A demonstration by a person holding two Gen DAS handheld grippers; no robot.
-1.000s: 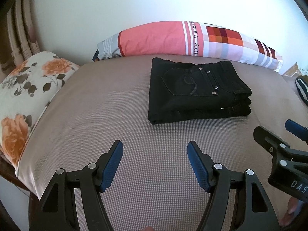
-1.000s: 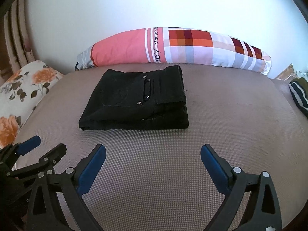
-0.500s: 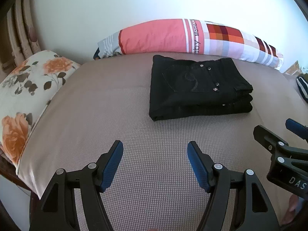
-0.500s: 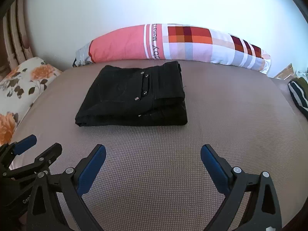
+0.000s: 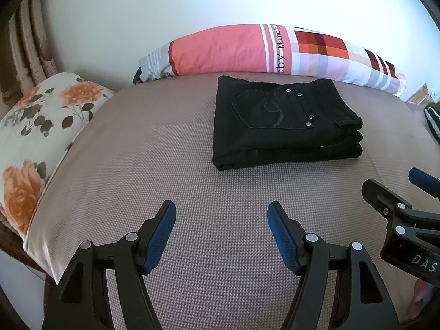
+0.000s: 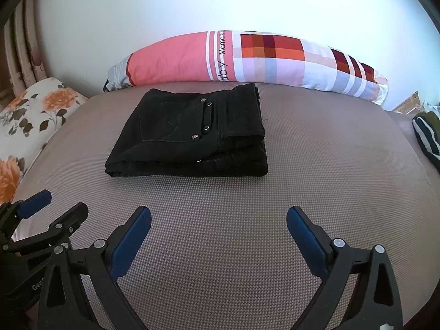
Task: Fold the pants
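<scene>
Ahead of the left gripper (image 5: 221,214), whose jaws stand apart with nothing between them, the black pants (image 5: 283,121) lie as a compact folded stack on the bed (image 5: 165,165), well clear of the blue pads and a little to their right; over the last second neither stack nor claw has shifted noticeably. Beyond the stack runs the striped bolster (image 5: 247,49), with a floral pillow (image 5: 41,126) off to the left. From the right wrist, the right gripper (image 6: 218,220) is likewise spread wide and empty, the stack ahead and slightly left of it. Such stillness, with both claws drawn back, suggests the folding is finished.
</scene>
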